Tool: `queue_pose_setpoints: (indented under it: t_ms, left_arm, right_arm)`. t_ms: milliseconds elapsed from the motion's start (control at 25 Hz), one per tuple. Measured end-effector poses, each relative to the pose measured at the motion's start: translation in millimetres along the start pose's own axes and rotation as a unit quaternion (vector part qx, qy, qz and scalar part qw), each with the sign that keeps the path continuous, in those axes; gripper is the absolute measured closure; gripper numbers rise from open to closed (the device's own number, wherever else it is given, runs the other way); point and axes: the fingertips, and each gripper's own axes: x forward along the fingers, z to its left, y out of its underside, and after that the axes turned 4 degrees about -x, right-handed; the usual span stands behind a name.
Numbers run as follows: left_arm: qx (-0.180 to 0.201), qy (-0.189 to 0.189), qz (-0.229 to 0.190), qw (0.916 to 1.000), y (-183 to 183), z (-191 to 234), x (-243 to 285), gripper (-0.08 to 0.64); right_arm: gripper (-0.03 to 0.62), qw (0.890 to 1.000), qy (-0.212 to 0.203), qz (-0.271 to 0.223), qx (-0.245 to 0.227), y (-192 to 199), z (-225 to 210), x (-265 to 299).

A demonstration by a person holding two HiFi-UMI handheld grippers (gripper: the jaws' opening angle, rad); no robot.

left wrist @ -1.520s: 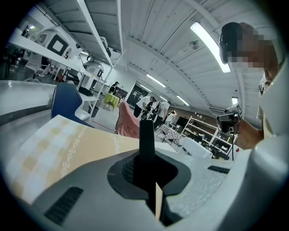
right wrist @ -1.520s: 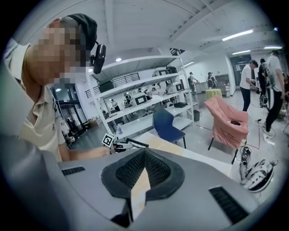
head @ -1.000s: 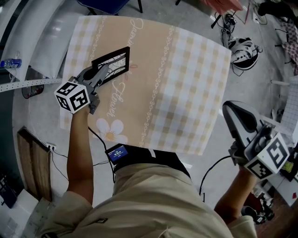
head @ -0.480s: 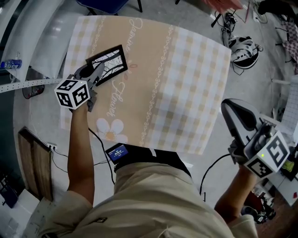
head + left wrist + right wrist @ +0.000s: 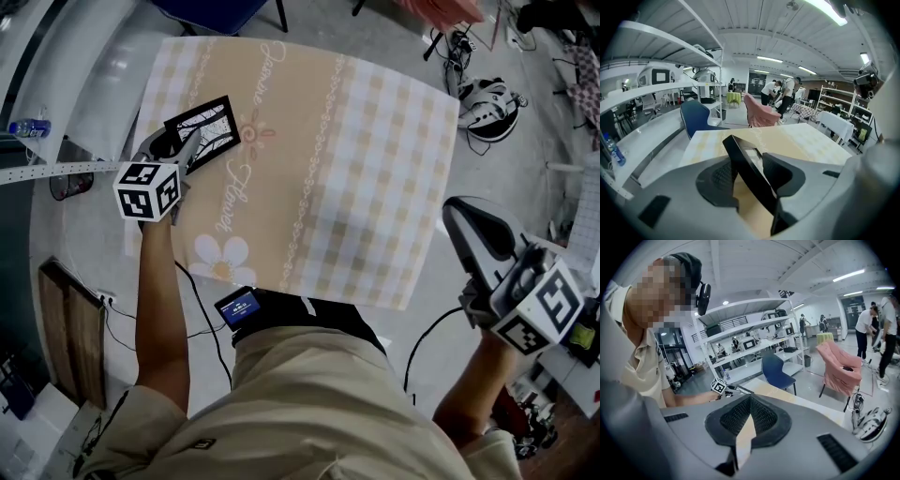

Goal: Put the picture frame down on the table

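The black picture frame [image 5: 202, 128] rests on the checked tablecloth [image 5: 356, 169] near the table's far left corner. My left gripper [image 5: 181, 147] is at its near end. In the left gripper view the frame's dark edge [image 5: 750, 177] slants between the two pads, with bare cloth [image 5: 797, 136] showing beside the left pad. These jaws have just been opening, and the frame stays between them, no longer clamped. My right gripper [image 5: 461, 214] hangs off the table's right side, its pads meeting at the tip [image 5: 750, 399] with nothing in them.
A blue chair [image 5: 216, 11] stands beyond the table's far edge, with a pink-draped chair [image 5: 759, 110] near it. White shelving with a bottle [image 5: 21, 127] runs along the left. A white helmet-like object [image 5: 492, 103] lies on the floor at the right. People stand in the background.
My left gripper and the frame have shifted left across the cloth. The frame looks flatter on the table than before. The right gripper has stayed in place.
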Motion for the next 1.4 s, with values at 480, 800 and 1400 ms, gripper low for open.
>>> queue_pose_setpoints:
  t_ms: [480,800,1400]
  left_arm:
    - [0.013,-0.073,0.014,0.9971,8.0,26.0,-37.9,0.298]
    - [0.026,-0.079,-0.017,0.9964,-16.2,15.1,-77.5,0.298]
    - [0.11,-0.027,-0.175,0.978,-116.6,-107.1,-236.2,0.333]
  right_arm:
    - [0.589,1.0,-0.007,-0.015,-0.022,-6.4,23.3,-26.2]
    - [0.589,0.999,-0.012,-0.031,-0.04,-15.6,40.0,-46.5]
    - [0.589,0.992,-0.022,-0.084,-0.089,-30.0,90.9,-114.1]
